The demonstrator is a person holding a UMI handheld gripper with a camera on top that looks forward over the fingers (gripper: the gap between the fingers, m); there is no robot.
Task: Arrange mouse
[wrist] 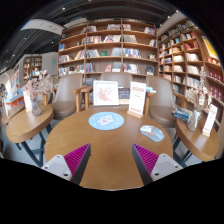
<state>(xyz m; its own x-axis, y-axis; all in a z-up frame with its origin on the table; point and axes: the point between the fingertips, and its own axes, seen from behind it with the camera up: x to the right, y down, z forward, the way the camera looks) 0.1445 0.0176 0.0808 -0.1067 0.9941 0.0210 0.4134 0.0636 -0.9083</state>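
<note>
A round wooden table (110, 140) lies ahead of my gripper (110, 153). The fingers are open, their magenta pads (76, 156) wide apart, with only bare tabletop between them. Beyond the fingers, near the table's middle, lies a round pale-blue mat (106, 120) with a small white shape on it, possibly the mouse. I cannot tell for sure. A small flat blue-and-white item (152, 131) rests on the table to the right of the mat, ahead of the right finger.
Two upright display cards (105, 94) (137, 98) stand at the table's far side. Chairs (68, 95) ring the table. Another round table (26, 120) with flowers is at the left. Bookshelves (110, 50) fill the back and right walls.
</note>
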